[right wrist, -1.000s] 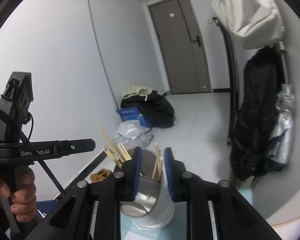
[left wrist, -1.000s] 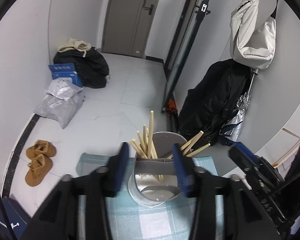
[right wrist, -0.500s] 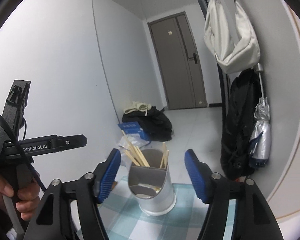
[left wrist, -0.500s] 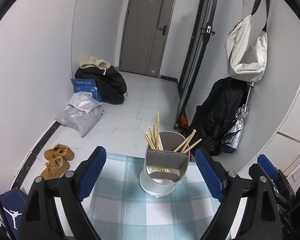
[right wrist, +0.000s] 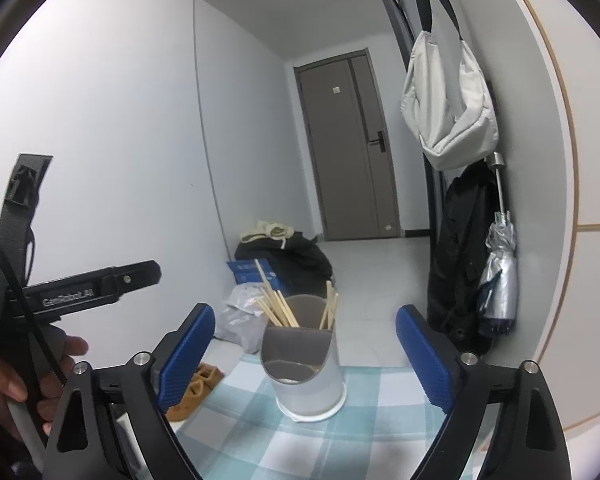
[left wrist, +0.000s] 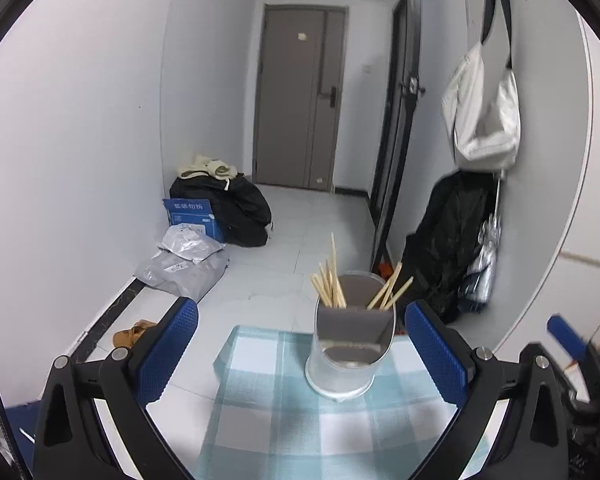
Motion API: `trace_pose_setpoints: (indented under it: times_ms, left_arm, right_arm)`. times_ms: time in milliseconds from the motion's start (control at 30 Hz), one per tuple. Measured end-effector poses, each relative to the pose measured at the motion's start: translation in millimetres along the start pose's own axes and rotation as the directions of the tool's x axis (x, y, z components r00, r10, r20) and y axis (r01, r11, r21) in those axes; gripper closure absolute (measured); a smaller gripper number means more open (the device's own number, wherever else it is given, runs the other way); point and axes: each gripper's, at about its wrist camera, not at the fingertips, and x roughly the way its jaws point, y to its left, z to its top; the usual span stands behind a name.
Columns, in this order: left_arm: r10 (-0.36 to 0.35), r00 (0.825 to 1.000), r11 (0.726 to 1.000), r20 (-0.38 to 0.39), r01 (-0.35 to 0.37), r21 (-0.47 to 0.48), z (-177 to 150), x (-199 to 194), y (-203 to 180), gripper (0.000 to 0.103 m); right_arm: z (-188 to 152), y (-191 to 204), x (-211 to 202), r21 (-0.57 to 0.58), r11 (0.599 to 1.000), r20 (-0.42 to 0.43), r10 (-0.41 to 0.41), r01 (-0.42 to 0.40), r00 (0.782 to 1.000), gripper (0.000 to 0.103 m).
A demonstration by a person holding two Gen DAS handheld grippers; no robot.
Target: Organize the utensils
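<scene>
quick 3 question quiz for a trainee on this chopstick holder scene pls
1. True or false: the left gripper clamps the grey cylindrical utensil holder.
2. The wooden chopsticks stand in: A) one bunch B) two bunches C) flat on the cloth?
3. What covers the table under the holder?

Key: 1 false, both it and the right gripper stand open, jaws just widened, nothing gripped. 2 B. 3 a teal checked tablecloth.

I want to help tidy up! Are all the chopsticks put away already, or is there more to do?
Looks nearly done: the chopsticks stand in the grey utensil holder on the checked tablecloth. Nothing is in hand: the left claw and right claw have just been opening and are empty, apart from the holder. No loose utensils show on the cloth, so little seems left.
</scene>
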Motion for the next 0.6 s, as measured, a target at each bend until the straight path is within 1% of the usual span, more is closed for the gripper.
trace_pose_setpoints:
  times_ms: [133,300,467,600]
  left_arm:
    - [0.017,0.999,1.0,0.037,-0.016,-0.021,-6.9,3.5,4.3,0.001]
    - [0.021,0.999,0.999,0.025,-0.02,-0.043,-13.6,15.8,9.5,0.001]
    - [0.032,0.999,0.998,0.014,-0.031,-0.05,-22.8,28.3,13.2,0.001]
    - [0.037,0.999,0.997,-0.013,-0.038,-0.061,-31.5,41.1,16.0,0.001]
  right_arm:
    - [-8.3,2.1,4.6,-0.014,1.0,-0.005,-0.017,0.017,1.0,0.009]
    - [-14.7,-1.8,13.9,-0.004,0.999,-0.011,-0.031,0.031,0.999,0.008]
    - [-22.1,-0.5,21.2,-0.027,0.999,-0.009,-0.042,0.041,0.999,0.007]
    - [-27.8,0.3,28.1,-0.036,0.999,-0.023,-0.038,0.037,0.999,0.007]
